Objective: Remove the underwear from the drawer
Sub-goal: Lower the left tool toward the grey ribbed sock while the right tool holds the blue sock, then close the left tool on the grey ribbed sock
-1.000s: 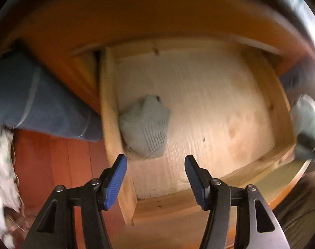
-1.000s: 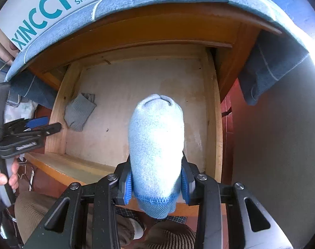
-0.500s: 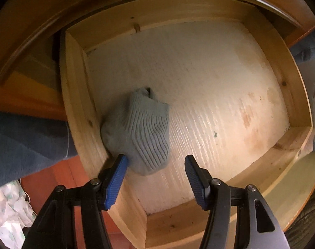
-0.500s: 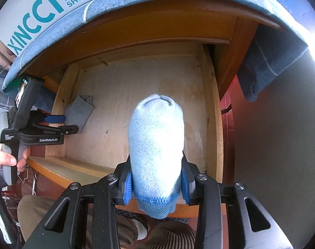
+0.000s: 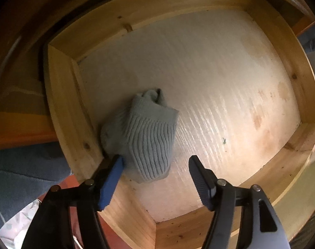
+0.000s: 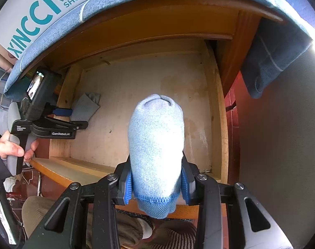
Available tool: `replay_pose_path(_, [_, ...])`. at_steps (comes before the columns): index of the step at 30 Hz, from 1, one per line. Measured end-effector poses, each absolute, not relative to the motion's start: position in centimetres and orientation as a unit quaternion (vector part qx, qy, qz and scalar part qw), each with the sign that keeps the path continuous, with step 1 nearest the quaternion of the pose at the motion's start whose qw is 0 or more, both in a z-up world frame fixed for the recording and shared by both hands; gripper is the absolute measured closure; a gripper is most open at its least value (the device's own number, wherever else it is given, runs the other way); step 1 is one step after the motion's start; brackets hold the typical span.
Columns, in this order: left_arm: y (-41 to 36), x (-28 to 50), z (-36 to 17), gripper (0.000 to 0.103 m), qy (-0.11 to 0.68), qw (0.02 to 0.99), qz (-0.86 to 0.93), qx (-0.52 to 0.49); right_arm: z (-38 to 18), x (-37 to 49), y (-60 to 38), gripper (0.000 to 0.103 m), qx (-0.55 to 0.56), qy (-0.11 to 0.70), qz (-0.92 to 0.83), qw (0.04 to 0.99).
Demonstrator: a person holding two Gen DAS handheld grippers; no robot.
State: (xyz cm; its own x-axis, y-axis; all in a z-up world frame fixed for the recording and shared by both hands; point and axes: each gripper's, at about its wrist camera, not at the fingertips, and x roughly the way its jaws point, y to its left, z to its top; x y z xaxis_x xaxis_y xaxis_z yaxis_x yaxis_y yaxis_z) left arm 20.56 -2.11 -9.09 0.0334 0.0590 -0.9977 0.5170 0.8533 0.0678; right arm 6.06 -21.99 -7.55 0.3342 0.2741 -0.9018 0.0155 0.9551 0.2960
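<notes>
Grey ribbed sock (image 5: 143,139), soft, light and surely limp, lies against the left wall of the open wooden drawer (image 5: 62,108) as the left gripper (image 5: 155,172), jaws just widened, straddles its thicker folded end, while the right gripper (image 6: 156,183) clamps a pale blue sock (image 6: 155,143).

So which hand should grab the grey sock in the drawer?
Left. Its tongs are open right over the grey sock, and have just been opening; the right tongs already hold a blue sock.
</notes>
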Motion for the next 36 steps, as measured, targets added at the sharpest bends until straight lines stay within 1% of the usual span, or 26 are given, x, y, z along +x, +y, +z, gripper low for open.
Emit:
replay_pose_path(8, [-2.8,20.1,-9.5,0.037,0.676,0.686,-0.153,0.221,-7.6,6.1,-22.1,0.069,0.137,0.572,0.087,0.804])
replay_pose_path(10, [-3.3,20.1,-10.2,0.049,0.676,0.686,-0.139,0.233,-7.6,6.2,-22.1,0.069,0.139,0.573,0.09,0.803])
replay_pose_path(11, [-3.3,20.0,-10.3,0.059,0.673,0.687,-0.126,0.244,-7.7,6.2,-22.1,0.069,0.138,0.573,0.089,0.803])
replay_pose_path(13, [-3.1,20.2,-10.3,0.061,0.674,0.689,-0.12,0.238,-7.7,6.2,-22.1,0.069,0.138,0.574,0.092,0.802])
replay_pose_path(16, [-2.7,20.4,-10.1,0.068,0.676,0.693,-0.113,0.222,-7.7,6.1,-22.2,0.069,0.138,0.574,0.092,0.802])
replay_pose_path(18, [-2.6,20.3,-9.9,0.076,0.677,0.696,-0.11,0.213,-7.7,6.1,-22.2,0.069,0.137,0.574,0.092,0.802])
replay_pose_path(20, [-2.1,20.4,-9.4,0.079,0.677,0.699,-0.108,0.205,-7.7,6.1,-22.1,0.069,0.136,0.574,0.091,0.802])
replay_pose_path(29, [-0.5,18.8,-8.6,0.08,0.705,0.691,-0.105,0.121,-7.9,6.4,-22.1,0.069,0.135,0.579,0.088,0.799])
replay_pose_path(36, [-0.2,17.4,-6.2,0.08,0.693,0.708,-0.107,0.087,-8.0,6.4,-21.9,0.069,0.133,0.579,0.088,0.799])
